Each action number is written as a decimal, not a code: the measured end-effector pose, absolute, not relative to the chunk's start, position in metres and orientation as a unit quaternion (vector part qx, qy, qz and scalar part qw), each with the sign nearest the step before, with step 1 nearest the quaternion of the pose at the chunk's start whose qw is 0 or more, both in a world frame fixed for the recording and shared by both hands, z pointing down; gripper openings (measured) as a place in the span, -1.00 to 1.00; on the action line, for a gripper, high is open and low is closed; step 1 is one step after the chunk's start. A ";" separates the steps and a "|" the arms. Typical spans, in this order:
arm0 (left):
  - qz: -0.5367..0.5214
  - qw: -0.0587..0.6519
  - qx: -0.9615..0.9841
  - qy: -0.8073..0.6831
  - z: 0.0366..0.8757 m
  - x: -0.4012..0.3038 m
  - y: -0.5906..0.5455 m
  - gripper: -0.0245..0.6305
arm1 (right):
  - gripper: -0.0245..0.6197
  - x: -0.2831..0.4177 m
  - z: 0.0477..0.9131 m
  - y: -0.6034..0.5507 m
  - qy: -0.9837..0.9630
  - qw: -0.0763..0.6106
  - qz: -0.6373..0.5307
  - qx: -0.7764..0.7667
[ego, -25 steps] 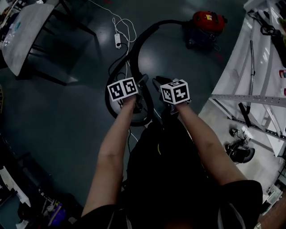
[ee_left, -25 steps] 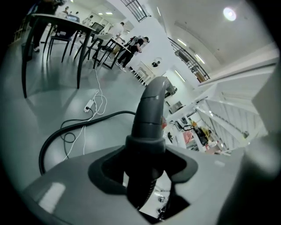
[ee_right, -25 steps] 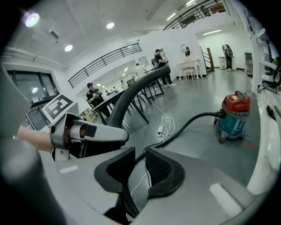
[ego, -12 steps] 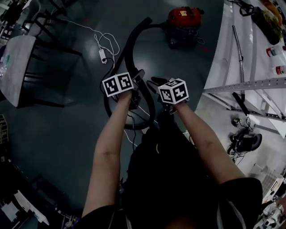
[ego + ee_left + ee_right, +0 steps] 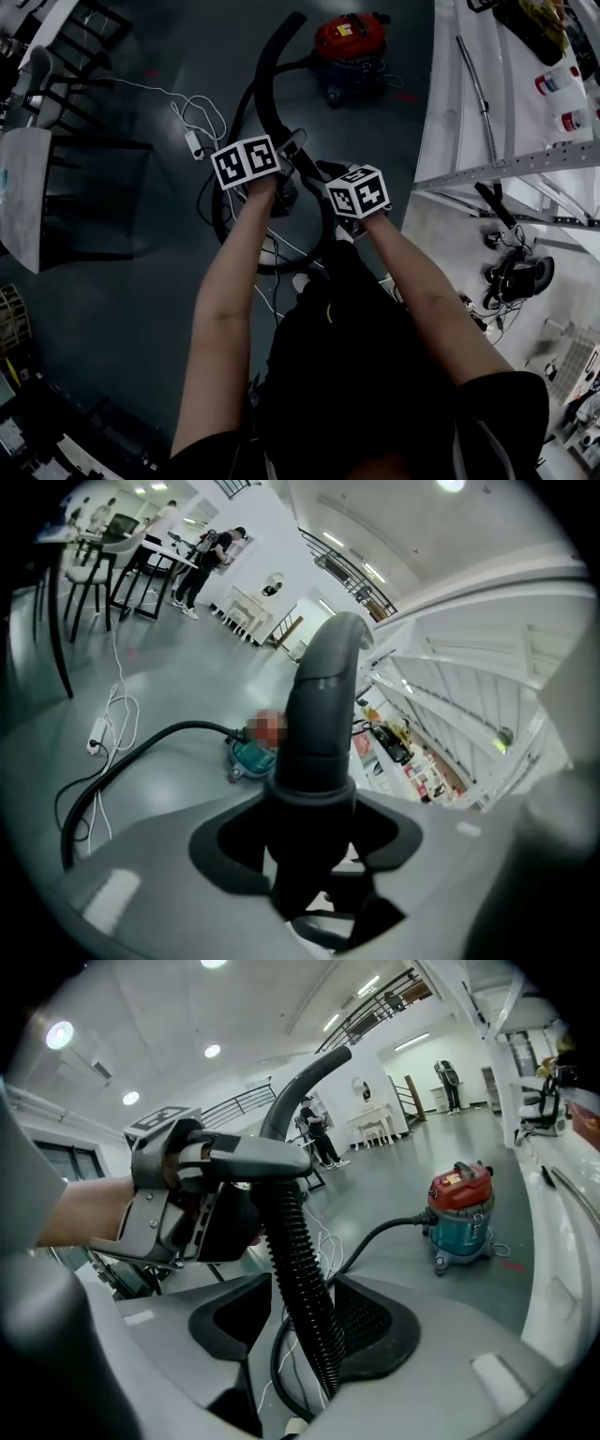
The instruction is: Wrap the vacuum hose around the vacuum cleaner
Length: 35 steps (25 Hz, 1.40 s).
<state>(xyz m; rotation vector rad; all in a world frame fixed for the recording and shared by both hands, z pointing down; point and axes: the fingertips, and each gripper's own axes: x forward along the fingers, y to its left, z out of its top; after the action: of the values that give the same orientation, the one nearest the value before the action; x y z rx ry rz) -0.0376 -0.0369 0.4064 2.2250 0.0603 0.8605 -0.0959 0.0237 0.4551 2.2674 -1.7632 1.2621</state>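
Observation:
The vacuum cleaner [image 5: 349, 42], red on top and teal below, stands on the dark floor ahead; it also shows as the vacuum cleaner [image 5: 459, 1208] in the right gripper view. Its black hose [image 5: 267, 103] arcs left from it and loops back to the person's feet. My left gripper [image 5: 314, 827] is shut on the hose's smooth rigid end tube [image 5: 323, 705]. My right gripper [image 5: 300, 1316] has just been opening; the ribbed hose [image 5: 298, 1274] runs between its jaws without being pressed. The left gripper [image 5: 197, 1204] sits just above it.
A white power strip with loose cable [image 5: 192, 141] lies on the floor to the left. Chairs and a table [image 5: 23, 178] stand further left. A white workbench [image 5: 469, 103] with tools and bottles runs along the right. People stand far off.
Both hands have carried the hose forward, and the vacuum cleaner now sits closer above them in the head view. The left hand has moved further than the right.

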 end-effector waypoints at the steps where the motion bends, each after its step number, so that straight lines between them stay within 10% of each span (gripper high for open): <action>1: 0.336 0.366 0.867 0.032 0.404 -0.028 -0.031 -0.22 | -0.31 -0.087 0.456 0.026 -0.557 0.006 0.399 0.728; 23: 0.305 0.408 0.851 0.126 0.371 0.092 0.020 -0.20 | -0.33 0.050 0.453 0.074 -0.535 0.155 0.341 0.758; 35: 0.362 0.197 0.896 0.168 0.398 0.108 0.036 0.19 | -0.38 0.101 0.451 0.100 -0.525 0.181 0.357 0.751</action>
<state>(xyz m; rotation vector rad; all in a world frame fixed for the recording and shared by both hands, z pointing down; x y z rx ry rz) 0.1081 0.0359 0.3976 2.5077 0.4717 1.0122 0.1007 0.1000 0.4513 2.1224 -1.4822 1.0073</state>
